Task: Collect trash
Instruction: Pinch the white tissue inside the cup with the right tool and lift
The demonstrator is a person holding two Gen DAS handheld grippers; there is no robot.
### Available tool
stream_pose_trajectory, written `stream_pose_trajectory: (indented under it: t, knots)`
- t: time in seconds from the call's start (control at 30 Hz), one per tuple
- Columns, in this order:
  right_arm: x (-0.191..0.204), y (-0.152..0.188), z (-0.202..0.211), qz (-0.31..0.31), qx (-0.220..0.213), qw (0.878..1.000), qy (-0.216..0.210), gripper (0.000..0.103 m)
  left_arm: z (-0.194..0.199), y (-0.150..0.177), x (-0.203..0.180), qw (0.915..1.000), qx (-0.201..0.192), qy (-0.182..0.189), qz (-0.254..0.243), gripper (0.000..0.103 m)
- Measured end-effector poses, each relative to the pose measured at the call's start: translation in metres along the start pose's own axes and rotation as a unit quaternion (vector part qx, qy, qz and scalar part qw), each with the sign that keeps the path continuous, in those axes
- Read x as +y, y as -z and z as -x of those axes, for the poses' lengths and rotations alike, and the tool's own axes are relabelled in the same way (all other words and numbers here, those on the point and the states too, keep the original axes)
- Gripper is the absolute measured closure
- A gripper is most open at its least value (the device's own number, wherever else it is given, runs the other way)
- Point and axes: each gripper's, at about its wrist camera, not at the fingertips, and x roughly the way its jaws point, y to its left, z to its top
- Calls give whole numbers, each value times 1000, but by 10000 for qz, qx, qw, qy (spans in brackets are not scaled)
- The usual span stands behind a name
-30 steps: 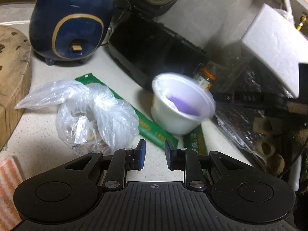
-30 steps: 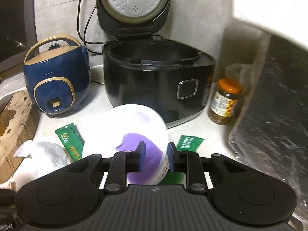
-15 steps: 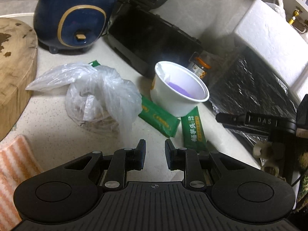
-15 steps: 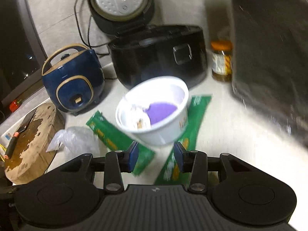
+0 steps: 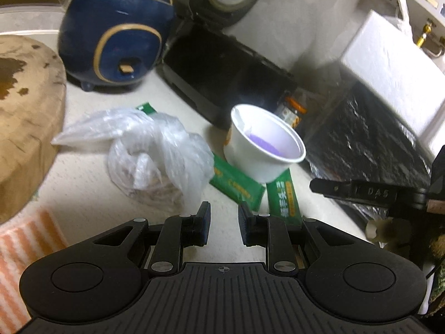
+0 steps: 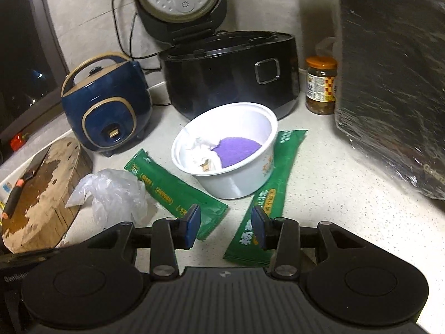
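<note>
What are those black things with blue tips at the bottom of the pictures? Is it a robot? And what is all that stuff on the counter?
It is not a robot by itself. A person holds a grabbing tool in each hand, and a small camera on each tool looks forward along its two fingers. One picture comes from the left claw, the other from the right claw. The right claw's jaws have just been opening. Both claws are open now and hold nothing.

On the counter stands a white cup with crumpled paper and something purple inside. It rests on two green wrappers. Beside them lies a crumpled plastic bag. That is the trash to collect. Behind stand a blue cooker, a black cooker with its lid up, and a jar.
</note>
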Motion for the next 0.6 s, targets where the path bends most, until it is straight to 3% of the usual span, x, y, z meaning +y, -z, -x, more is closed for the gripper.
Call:
stream_pose_trajectory:
  t: [0.27, 0.43, 0.6]
  knots:
    - [28, -15, -24, 413, 63, 9991, 39, 63, 2, -12, 1, 10000, -12, 91, -36, 78]
    - [49, -44, -48, 646, -191, 9975, 234, 63, -6, -16, -3, 9995, 67, 296, -117, 78]
    - [43, -86, -103, 458, 309, 9978, 355, 63, -12, -16, -4, 9989, 106, 450, -123, 78]
